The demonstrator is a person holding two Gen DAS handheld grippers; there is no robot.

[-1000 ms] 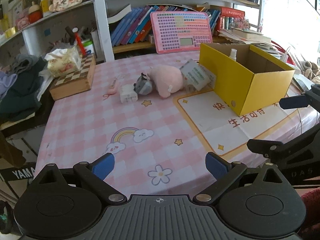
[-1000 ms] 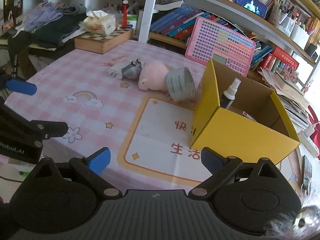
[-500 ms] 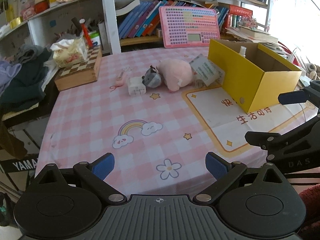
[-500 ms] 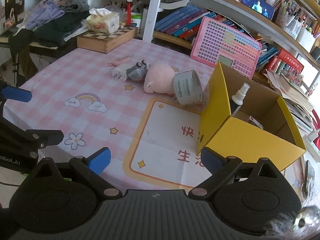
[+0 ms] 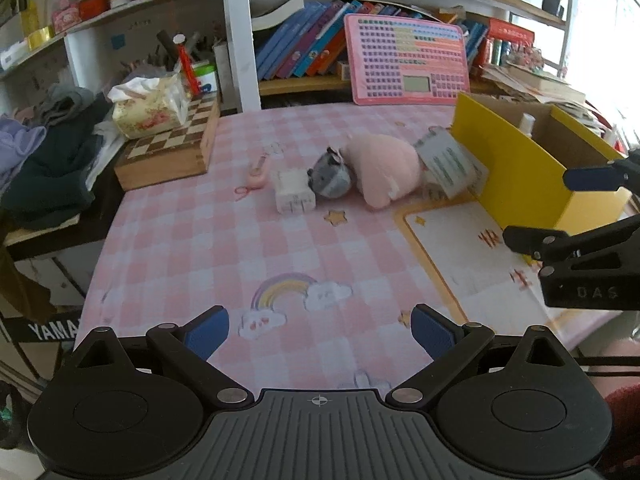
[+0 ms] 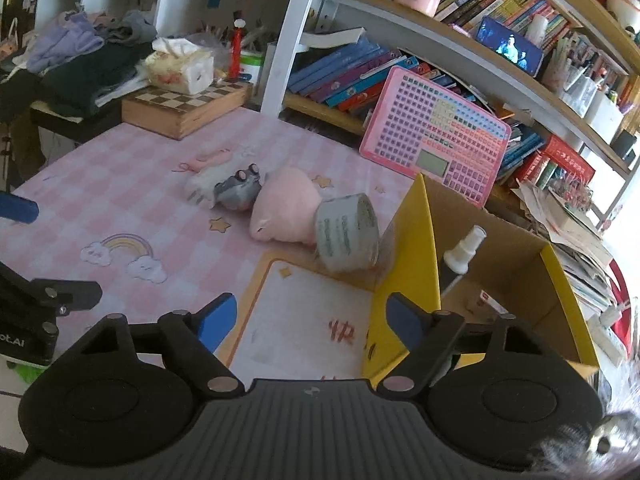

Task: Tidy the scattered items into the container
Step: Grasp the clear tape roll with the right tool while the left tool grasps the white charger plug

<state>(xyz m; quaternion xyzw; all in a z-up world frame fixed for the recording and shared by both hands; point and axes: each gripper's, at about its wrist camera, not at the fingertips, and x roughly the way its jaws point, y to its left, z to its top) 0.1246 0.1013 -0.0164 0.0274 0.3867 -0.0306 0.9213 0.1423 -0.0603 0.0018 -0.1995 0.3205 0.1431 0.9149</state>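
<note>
A yellow cardboard box [image 5: 516, 176] [image 6: 404, 264] stands open on the pink checked table; a white spray bottle [image 6: 464, 250] and a small packet lie inside. Beside it lie a grey tape roll [image 5: 448, 164] [image 6: 348, 236], a pink plush [image 5: 380, 168] [image 6: 284, 204], a small grey toy [image 5: 330, 178] [image 6: 238, 188], a white charger block [image 5: 294, 194] [image 6: 200, 186] and a pink keychain [image 5: 256, 170] [image 6: 208, 158]. My left gripper [image 5: 320, 330] is open and empty above the table's near edge. My right gripper [image 6: 312, 316] is open and empty, its right finger in front of the box's near corner.
A wooden chessboard box [image 5: 168, 148] with a tissue pack [image 5: 148, 106] sits at the table's far left. A pink keyboard toy [image 5: 408, 64] leans against the bookshelf behind. Clothes [image 5: 48, 160] pile on a stand to the left. The right gripper's fingers show in the left wrist view [image 5: 576, 208].
Both grippers have moved forward toward the items and the box, which look larger. Both stay open and empty; nothing on the table has moved.
</note>
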